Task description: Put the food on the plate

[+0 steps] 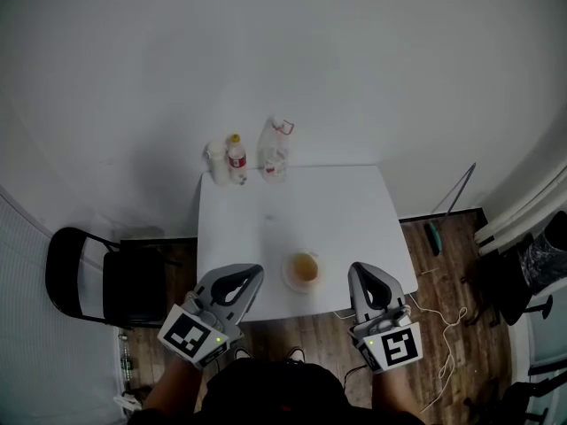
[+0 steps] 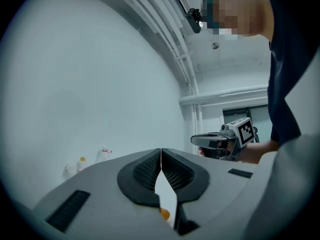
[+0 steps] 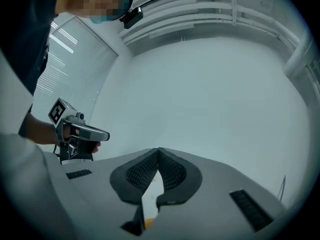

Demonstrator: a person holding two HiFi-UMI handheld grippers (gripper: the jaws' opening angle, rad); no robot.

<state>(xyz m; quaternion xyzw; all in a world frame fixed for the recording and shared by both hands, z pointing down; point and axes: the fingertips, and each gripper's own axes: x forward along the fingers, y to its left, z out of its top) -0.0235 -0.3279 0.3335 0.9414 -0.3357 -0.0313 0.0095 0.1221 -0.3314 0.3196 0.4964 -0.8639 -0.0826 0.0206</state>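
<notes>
Counter [image 1: 354, 211] surface is seen from above as a white top. A dark folding chair [image 1: 97, 282] stands on the floor at its left, and loose cables [image 1: 443, 326] lie on the floor at its right (a snag for a foot, should a step be taken that way).

Both grippers are held in the air at the counter's near edge. The left gripper [image 1: 251, 277] and the right gripper [image 1: 359, 273] are to either side of the plate [image 1: 287, 278] and apart from it. In the left gripper view the fingers [image 2: 145, 171] are pressed together at the tips with nothing pinched between them. The same is seen of the right gripper's fingers [image 3: 172, 171].

Three bottles [image 1: 236, 159] stand at the far edge, well apart from everything else, and are judged to be at little risk.

The plate lies close to the near edge, and the orange food [image 1: 305, 268] rests on it, so the task is judged done or nearly so. The plate's position is taken to be the main hazard. If either gripper were lowered or swung inward, the rim could be struck and the plate pushed over the near edge. The food could also be slid off by such a knock, since it is held by nothing.
</notes>
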